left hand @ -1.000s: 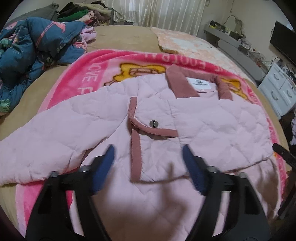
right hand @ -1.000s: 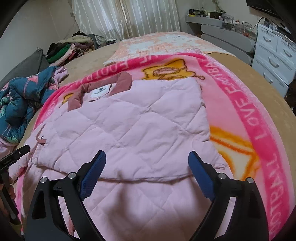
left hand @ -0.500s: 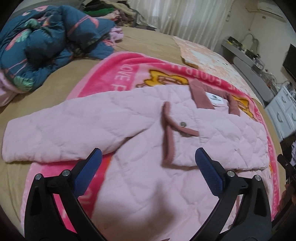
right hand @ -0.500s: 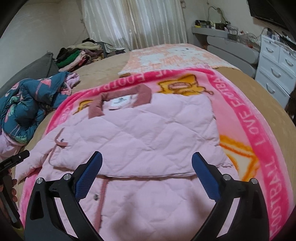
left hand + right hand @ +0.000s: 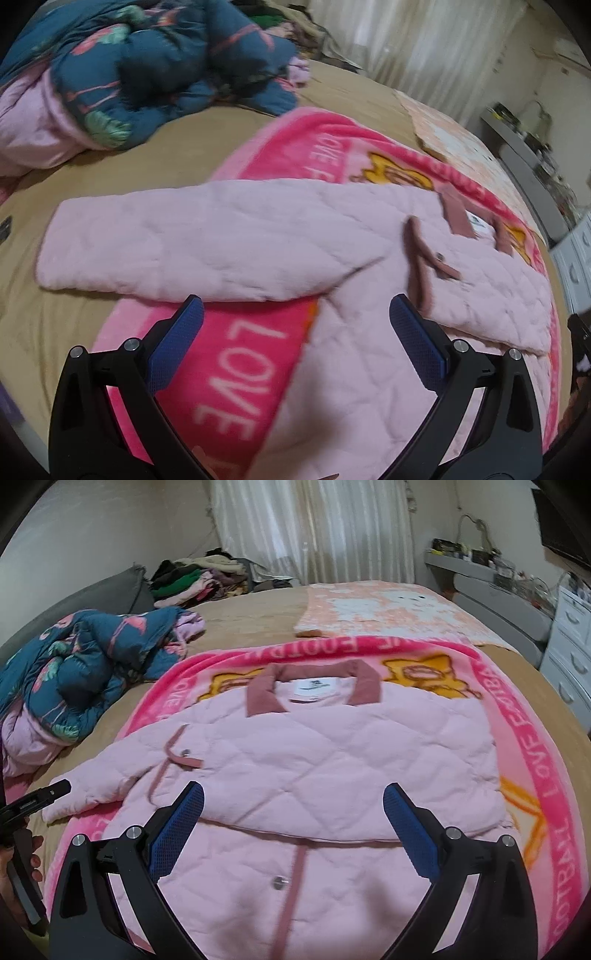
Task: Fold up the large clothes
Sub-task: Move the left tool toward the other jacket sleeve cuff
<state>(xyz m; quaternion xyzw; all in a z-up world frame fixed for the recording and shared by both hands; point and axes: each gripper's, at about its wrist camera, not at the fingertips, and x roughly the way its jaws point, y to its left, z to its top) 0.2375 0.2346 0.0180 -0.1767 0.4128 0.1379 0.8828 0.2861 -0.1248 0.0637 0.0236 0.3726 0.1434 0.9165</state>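
Pink quilted jacket (image 5: 332, 760) lies flat on the pink printed blanket (image 5: 532, 738), which is spread over the tan bed (image 5: 251, 616). Collar (image 5: 314, 686) points toward the curtains (image 5: 314, 528), white label visible inside it. The jacket's right-hand side is already folded across the body; its lower edge sits above the front placket and a snap.

Left sleeve (image 5: 192, 247) is stretched out straight, running off the blanket onto the bare bedcover.

Left gripper (image 5: 295, 332): jaws spread wide, nothing between them, hovering above the blanket edge and jacket hem, just below the sleeve.

Right gripper (image 5: 293, 821): jaws also spread wide, empty, above the jacket's lower front.

Blue flamingo-print duvet (image 5: 74, 672) is bunched on the bed, well apart from the jacket. Pile of clothes (image 5: 195, 579) sits near the curtains.
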